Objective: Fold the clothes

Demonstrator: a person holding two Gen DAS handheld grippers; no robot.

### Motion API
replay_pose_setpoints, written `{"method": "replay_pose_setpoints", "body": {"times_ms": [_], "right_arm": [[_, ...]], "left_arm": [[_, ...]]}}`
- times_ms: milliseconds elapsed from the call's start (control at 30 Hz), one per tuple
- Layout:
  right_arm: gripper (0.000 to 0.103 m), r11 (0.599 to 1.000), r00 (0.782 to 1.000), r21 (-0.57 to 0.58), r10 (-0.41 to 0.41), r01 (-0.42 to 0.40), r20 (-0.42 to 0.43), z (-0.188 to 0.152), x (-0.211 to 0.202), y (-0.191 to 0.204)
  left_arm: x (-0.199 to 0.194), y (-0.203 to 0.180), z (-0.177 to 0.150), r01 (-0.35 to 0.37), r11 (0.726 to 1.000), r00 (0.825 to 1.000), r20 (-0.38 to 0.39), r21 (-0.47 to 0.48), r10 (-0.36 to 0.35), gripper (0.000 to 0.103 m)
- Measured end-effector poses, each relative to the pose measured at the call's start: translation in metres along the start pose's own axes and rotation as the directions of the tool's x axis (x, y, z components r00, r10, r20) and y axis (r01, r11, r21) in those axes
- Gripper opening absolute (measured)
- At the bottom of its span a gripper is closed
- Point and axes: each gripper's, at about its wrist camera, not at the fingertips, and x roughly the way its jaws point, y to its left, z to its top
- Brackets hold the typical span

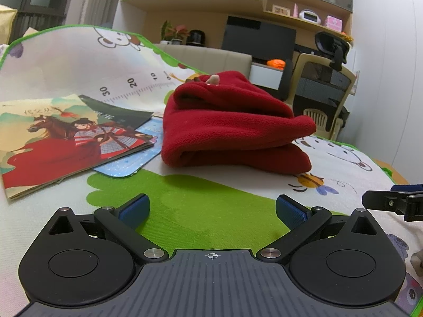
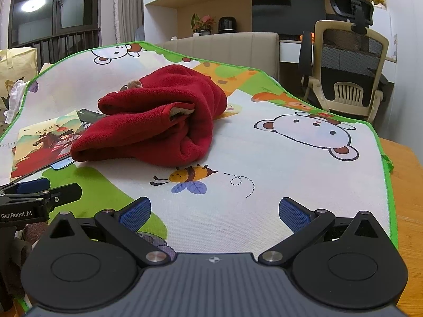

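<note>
Presently, a picture book [image 1: 63, 142] lies at the left on the cartoon mat [image 1: 206, 211], its corner just beside the red fleece garment [image 1: 232, 129]. The garment sits folded in a bundle mid-mat. Left tongs [image 1: 212, 208] and right tongs [image 2: 214, 211] both stand wide apart, empty, short of the garment.

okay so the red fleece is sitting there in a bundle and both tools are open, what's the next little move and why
Probably nothing more than a tidy-up: the red fleece already lies folded in a thick bundle on the cartoon mat, though one edge gapes, showing lining. Both the left tool and the right tool are open and short of it. I would ease the right tool forward to press that loose flap flat.
</note>
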Motion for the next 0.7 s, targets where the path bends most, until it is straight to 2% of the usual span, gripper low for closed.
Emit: {"method": "replay_pose_setpoints", "body": {"times_ms": [700], "right_arm": [[0.103, 1.000, 1.000, 0.009, 0.002, -0.002, 0.000, 0.0000, -0.0009, -0.0029]], "left_arm": [[-0.0008, 0.0007, -0.0011, -0.010, 1.000, 1.000, 0.006, -0.007, 0.010, 0.103]]}}
